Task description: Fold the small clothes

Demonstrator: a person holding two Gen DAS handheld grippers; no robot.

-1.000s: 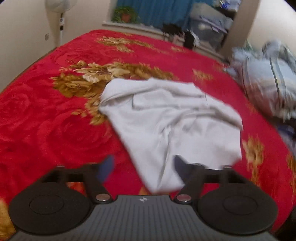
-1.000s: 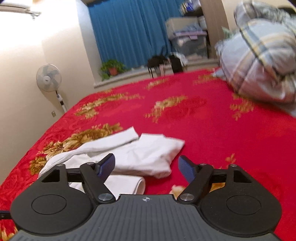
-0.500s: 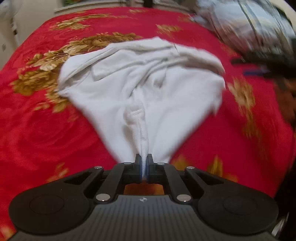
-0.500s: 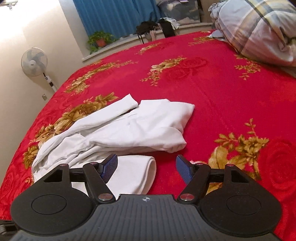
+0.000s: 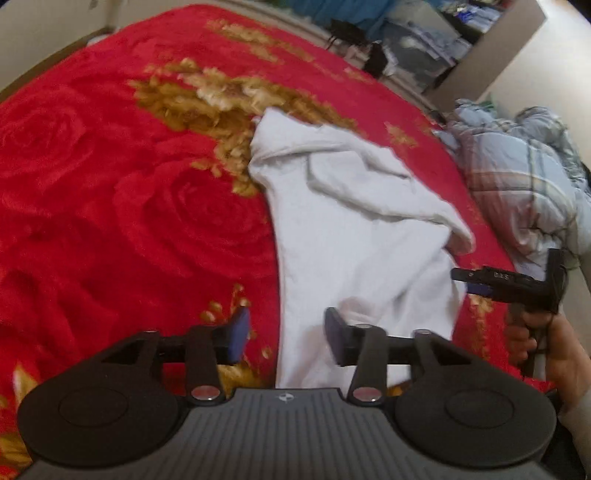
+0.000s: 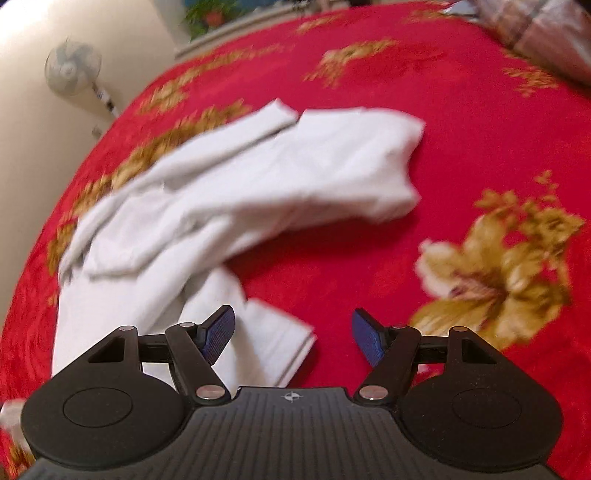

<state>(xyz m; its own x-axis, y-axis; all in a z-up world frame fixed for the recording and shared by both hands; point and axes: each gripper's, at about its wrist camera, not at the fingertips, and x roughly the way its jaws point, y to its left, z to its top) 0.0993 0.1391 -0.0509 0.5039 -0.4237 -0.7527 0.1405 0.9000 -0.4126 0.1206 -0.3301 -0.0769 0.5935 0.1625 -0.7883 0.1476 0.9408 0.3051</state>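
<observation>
A white garment [image 5: 354,229] lies crumpled on the red flowered blanket [image 5: 110,192], its near hem toward me. My left gripper [image 5: 286,339] hovers over that hem. Its jaws are opening, the hem's left edge lies loose between them, and neither pad presses on it. In the right wrist view the same garment [image 6: 258,177] spreads from left to centre. My right gripper [image 6: 291,328] stands open low over the garment's near folded corner [image 6: 273,339], with its left fingertip [image 6: 219,326] above the cloth. The right gripper [image 5: 476,284] also shows in the left wrist view, held by a hand [image 5: 532,332].
A plaid quilt [image 5: 524,192] is bundled at the bed's right side. A standing fan [image 6: 72,68] is against the wall on the left. Boxes and dark items [image 5: 417,59] crowd the far end, with a potted plant [image 6: 207,11] on the sill.
My left gripper shut on the garment's near hem half a second ago; now its jaws have parted, let go and swung left. The right gripper sank closer to the cloth, still open.
</observation>
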